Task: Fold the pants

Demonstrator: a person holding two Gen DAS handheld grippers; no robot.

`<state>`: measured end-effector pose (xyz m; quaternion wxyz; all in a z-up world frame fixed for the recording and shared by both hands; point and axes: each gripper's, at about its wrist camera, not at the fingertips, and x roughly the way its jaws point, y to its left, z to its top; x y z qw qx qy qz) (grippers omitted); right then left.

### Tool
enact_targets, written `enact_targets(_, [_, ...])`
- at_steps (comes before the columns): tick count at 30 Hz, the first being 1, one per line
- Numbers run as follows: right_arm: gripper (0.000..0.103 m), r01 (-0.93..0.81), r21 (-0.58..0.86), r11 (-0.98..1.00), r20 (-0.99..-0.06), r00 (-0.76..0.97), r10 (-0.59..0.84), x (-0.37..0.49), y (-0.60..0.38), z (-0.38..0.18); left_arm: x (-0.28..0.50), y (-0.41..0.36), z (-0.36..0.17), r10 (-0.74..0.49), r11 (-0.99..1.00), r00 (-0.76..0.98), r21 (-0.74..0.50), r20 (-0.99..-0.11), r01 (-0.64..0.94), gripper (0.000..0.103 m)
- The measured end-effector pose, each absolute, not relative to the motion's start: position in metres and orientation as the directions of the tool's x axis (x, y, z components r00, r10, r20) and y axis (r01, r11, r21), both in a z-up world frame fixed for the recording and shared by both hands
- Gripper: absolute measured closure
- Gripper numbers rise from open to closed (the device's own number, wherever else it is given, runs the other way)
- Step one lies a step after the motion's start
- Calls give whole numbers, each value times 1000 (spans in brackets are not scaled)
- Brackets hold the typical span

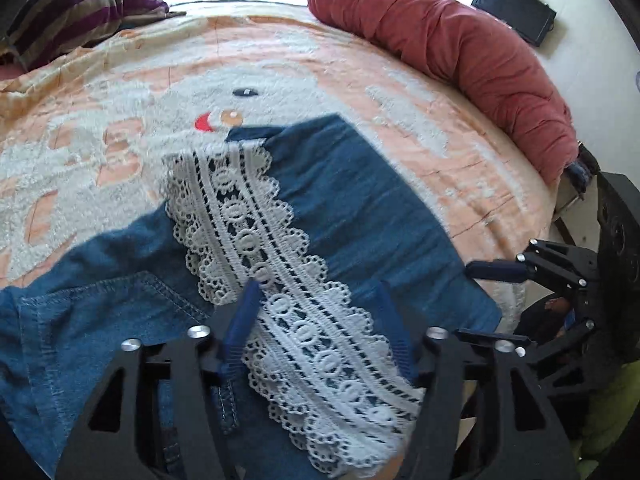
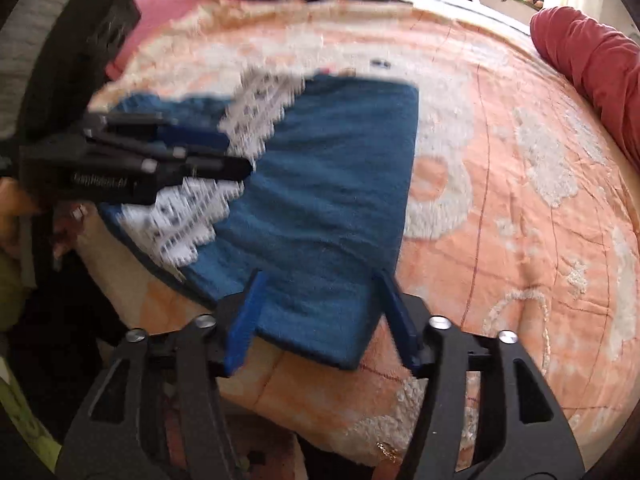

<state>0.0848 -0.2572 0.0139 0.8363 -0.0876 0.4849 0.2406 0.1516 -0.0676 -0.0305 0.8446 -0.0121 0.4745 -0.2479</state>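
- One pair of blue denim pants (image 1: 340,200) lies on a bed, spread over a peach and white blanket (image 1: 280,64) with a cartoon face on it.
- One strip of white lace trim (image 1: 280,280) runs down the length of the pants.
- Two grippers are in the room, each with two blue fingers.
- The left gripper (image 1: 316,300) hovers right over the pants, its fingers spread apart with the lace strip showing between them. From its own camera I cannot tell whether the fingertips touch the cloth.
- The right gripper (image 2: 320,292) is at the near corner of the folded denim, close to the bed's edge. Its fingers are also apart, one on each side of the corner, not pinching it.
- In the right wrist view the left gripper (image 2: 224,152) reaches in from the left, over the lace; that view is blurred.
- One long red bolster pillow (image 1: 460,52) lies along the far right side of the bed, well apart from the pants.
- One striped purple and tan cloth (image 1: 80,8) is bunched at the far left corner.
- One black case (image 1: 514,8) stands on the floor beyond the pillow.
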Motion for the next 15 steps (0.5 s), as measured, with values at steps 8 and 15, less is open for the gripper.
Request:
enact_targets(8, [25,-419,147,896,-766,525,371,88,-279,39,138,-61,-5,-393,900,507,-208,-767,384,15])
enact_targets(15, [11,-350,133,927,-718,611,333,93,-293,53,127,-52,11,-351,920,569,-161,-744,357,5])
